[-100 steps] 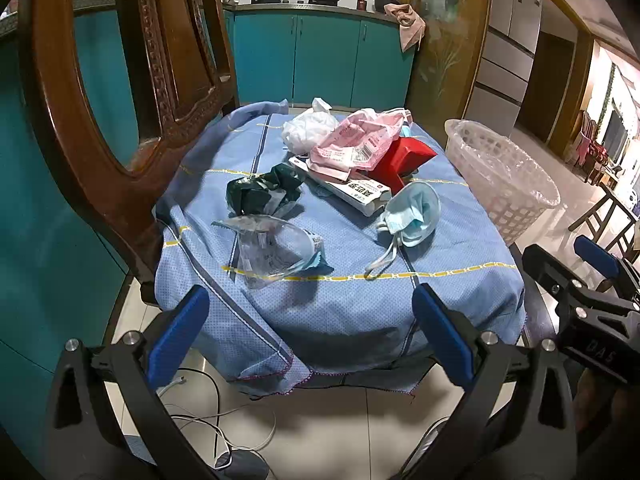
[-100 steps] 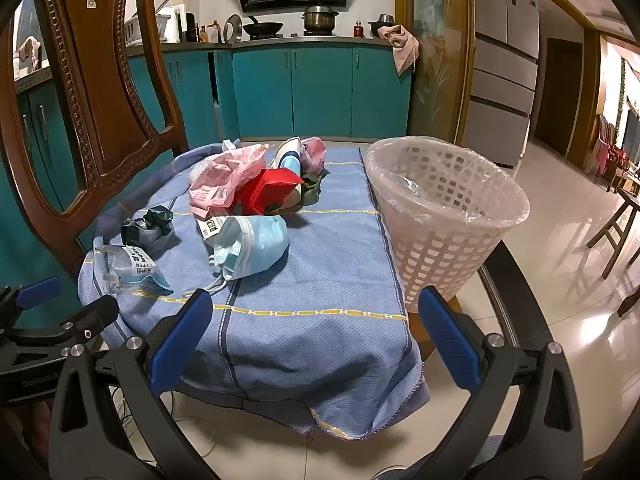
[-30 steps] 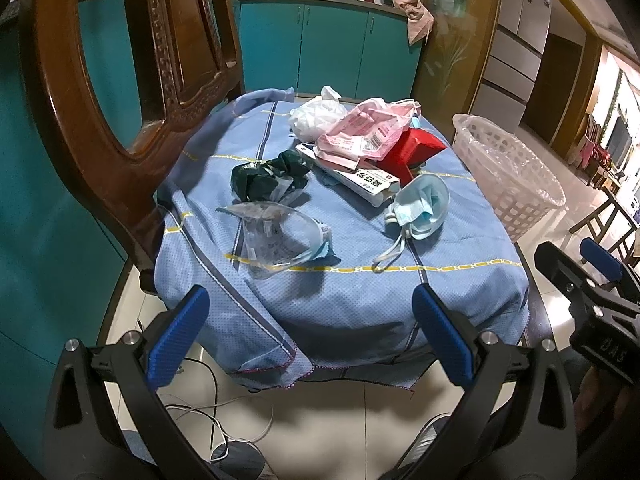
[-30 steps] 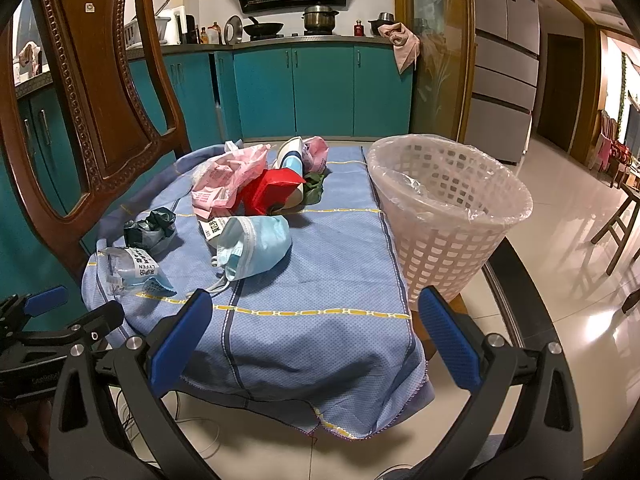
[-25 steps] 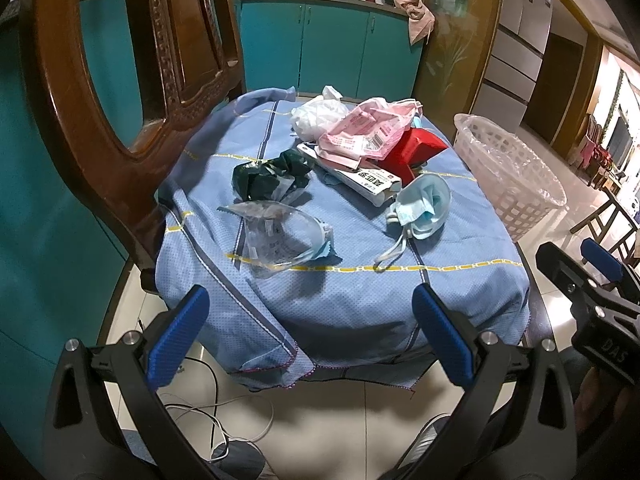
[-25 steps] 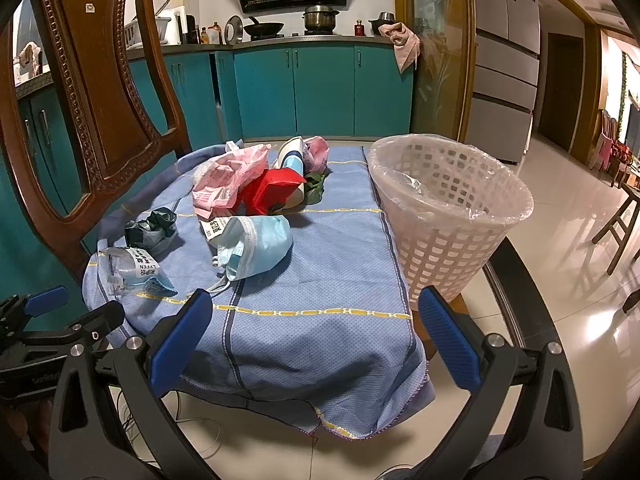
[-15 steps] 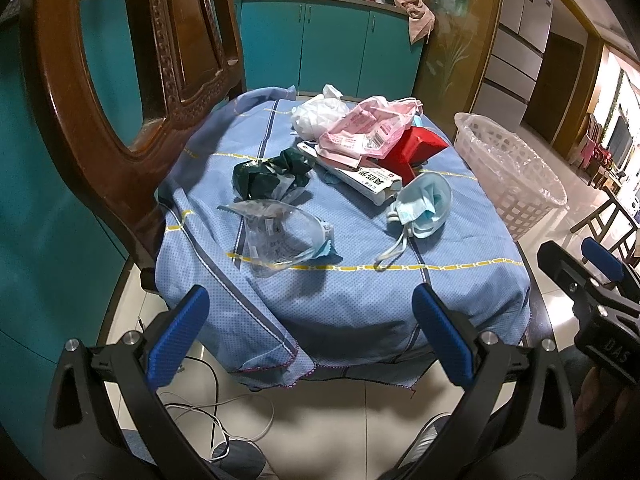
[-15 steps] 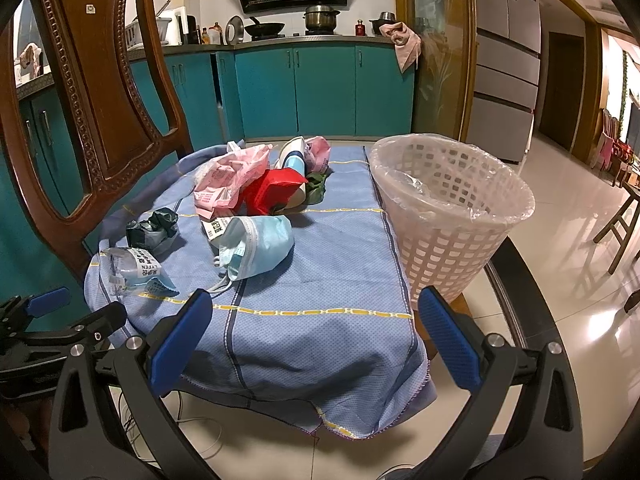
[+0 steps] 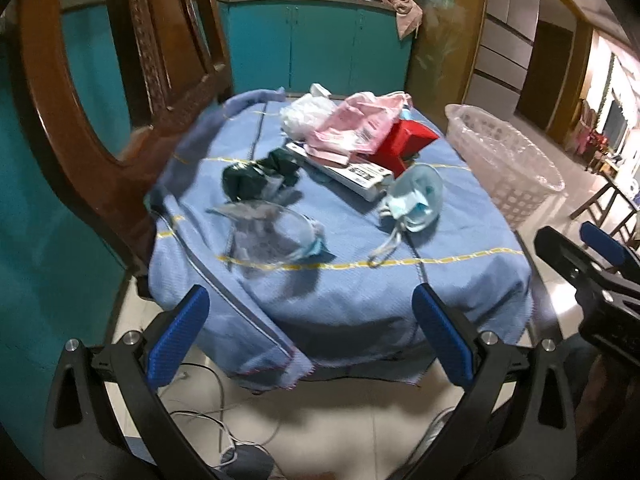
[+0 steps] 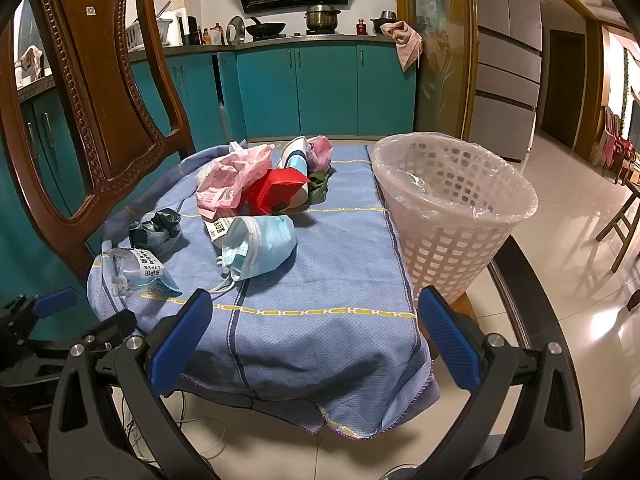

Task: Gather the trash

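Trash lies on a blue cloth (image 9: 360, 280) (image 10: 320, 320) over a small table. A clear plastic wrapper (image 9: 268, 236) (image 10: 136, 272) lies at the near left. A dark green crumpled wrapper (image 9: 256, 176) (image 10: 156, 228) lies behind it. A blue face mask (image 9: 416, 196) (image 10: 260, 248) lies mid-table. Behind are a pink bag (image 9: 356, 124) (image 10: 228, 176), a red box (image 9: 408, 140) (image 10: 276, 192) and a white carton (image 9: 352, 168). A white lined basket (image 9: 508, 160) (image 10: 452, 208) stands at the right. My left gripper (image 9: 308, 336) and right gripper (image 10: 312, 332) are open and empty, short of the table's near edge.
A carved wooden chair (image 9: 80, 100) (image 10: 100, 100) stands at the table's left. Teal cabinets (image 10: 320, 88) line the back wall. A white bag (image 9: 304, 116) lies at the back of the table. Cables (image 9: 208, 412) lie on the tiled floor below.
The left wrist view is slightly blurred and has shifted a little closer to the table. The right gripper has edged slightly forward. No trash has moved.
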Available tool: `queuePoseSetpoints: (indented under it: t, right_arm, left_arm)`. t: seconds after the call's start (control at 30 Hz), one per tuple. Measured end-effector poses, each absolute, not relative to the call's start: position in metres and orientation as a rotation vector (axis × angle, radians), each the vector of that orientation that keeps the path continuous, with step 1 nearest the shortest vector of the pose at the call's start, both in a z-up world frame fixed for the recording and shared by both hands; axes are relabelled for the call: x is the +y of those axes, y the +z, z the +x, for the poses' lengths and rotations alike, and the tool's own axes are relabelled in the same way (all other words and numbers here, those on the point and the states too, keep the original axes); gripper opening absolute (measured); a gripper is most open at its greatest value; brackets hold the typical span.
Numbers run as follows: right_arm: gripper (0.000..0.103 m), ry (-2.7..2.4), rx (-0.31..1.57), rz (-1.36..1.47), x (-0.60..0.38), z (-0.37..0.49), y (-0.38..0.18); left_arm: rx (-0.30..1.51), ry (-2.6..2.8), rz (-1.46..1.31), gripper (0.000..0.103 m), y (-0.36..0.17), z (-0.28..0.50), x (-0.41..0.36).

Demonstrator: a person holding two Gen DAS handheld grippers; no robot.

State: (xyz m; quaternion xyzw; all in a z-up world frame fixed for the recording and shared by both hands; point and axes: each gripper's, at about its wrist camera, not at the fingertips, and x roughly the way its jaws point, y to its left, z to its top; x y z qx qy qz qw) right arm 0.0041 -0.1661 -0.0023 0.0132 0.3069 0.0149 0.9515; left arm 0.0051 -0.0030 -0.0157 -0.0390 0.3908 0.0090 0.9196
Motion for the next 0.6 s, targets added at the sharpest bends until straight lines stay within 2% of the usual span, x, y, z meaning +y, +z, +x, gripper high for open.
queuePoseSetpoints:
  t: [0.23,0.5,0.6]
  right_arm:
    - [0.1,0.037,0.626,0.038,-0.165,0.004,-0.003]
    - [0.1,0.072,0.617,0.044,-0.153,0.002,-0.003]
    - [0.1,0.079,0.615,0.052,-0.156,0.002,-0.002]
  left_arm:
    - [0.795,0.035,-0.119,0.1,-0.019,0.005,0.003]
    - [0.778,0.037,-0.03,0.1,-0.013,0.003,-0.006]
    - [0.767,0.035,-0.05,0.095,-0.012,0.002,-0.003]
